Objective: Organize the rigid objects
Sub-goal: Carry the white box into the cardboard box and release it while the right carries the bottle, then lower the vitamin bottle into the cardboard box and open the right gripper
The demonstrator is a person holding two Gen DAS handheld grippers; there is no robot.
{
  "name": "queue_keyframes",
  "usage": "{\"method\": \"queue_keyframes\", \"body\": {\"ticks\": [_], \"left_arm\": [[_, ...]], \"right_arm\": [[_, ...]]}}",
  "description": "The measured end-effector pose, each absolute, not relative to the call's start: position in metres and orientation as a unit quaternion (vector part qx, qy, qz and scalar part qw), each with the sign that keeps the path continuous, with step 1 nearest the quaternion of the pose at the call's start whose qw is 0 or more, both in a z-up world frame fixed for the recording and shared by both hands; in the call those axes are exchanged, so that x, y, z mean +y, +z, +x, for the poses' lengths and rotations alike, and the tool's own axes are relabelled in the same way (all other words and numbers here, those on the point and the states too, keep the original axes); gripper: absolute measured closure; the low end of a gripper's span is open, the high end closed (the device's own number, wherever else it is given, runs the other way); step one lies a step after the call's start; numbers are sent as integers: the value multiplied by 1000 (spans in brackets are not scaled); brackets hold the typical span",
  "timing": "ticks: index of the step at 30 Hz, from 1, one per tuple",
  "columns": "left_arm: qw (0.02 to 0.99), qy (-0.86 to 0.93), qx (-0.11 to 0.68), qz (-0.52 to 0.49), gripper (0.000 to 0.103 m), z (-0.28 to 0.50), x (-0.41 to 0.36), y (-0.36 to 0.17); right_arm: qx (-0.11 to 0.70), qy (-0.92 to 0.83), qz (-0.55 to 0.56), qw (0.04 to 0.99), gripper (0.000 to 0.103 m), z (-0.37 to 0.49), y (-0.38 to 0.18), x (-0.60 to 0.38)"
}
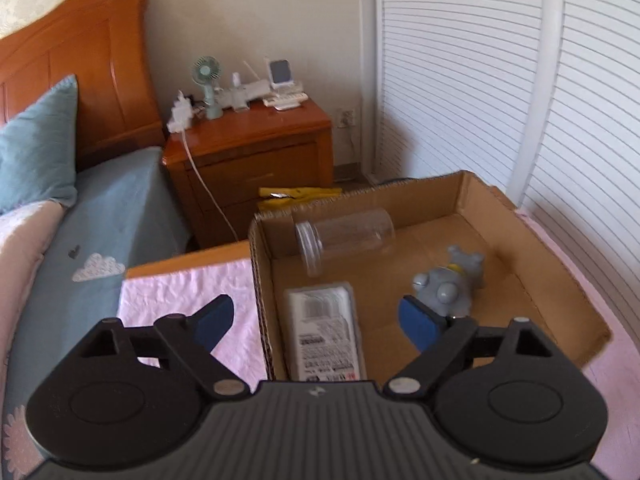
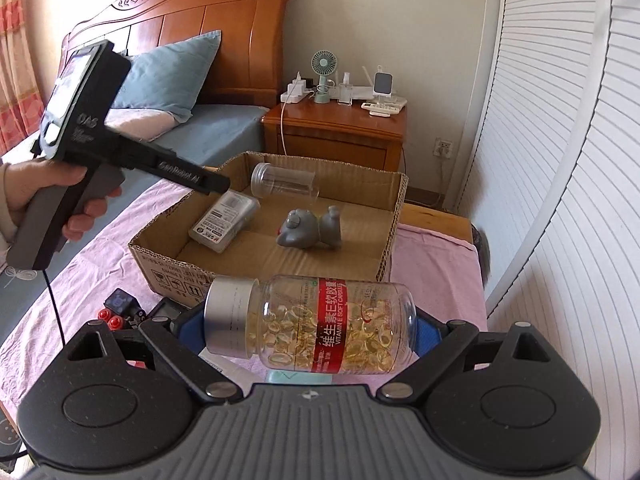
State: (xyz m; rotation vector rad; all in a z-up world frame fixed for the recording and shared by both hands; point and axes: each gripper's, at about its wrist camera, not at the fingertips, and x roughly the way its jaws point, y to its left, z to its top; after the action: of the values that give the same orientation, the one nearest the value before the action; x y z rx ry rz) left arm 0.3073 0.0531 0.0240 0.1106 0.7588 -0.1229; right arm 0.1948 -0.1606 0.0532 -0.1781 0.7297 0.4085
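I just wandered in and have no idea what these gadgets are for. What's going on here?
A person is tidying loose things into a cardboard box on the bed, using a handheld gripper in each hand. The right gripper holds a bottle of vitamin capsules sideways in its jaws, just short of the box. The left gripper hangs over the box with jaws open and empty. A clear jar, a grey toy and a small white package already lie inside.
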Motion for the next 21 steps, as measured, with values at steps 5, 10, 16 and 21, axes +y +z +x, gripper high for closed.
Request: {"method": "queue_keyframes", "body": {"ticks": [5, 10, 16, 21], "left_arm": [[926, -67, 369, 46, 5, 278, 60, 33], [933, -73, 349, 42, 1, 241, 65, 47], [939, -61, 336, 32, 1, 197, 67, 54], [943, -48, 328, 34, 1, 167, 63, 49]], "right_arm": [[354, 199, -92, 909, 6, 200, 54, -157], [353, 203, -89, 909, 6, 212, 59, -151], [365, 198, -77, 906, 6, 244, 59, -142], [384, 188, -77, 901, 6, 276, 52, -130]]}}
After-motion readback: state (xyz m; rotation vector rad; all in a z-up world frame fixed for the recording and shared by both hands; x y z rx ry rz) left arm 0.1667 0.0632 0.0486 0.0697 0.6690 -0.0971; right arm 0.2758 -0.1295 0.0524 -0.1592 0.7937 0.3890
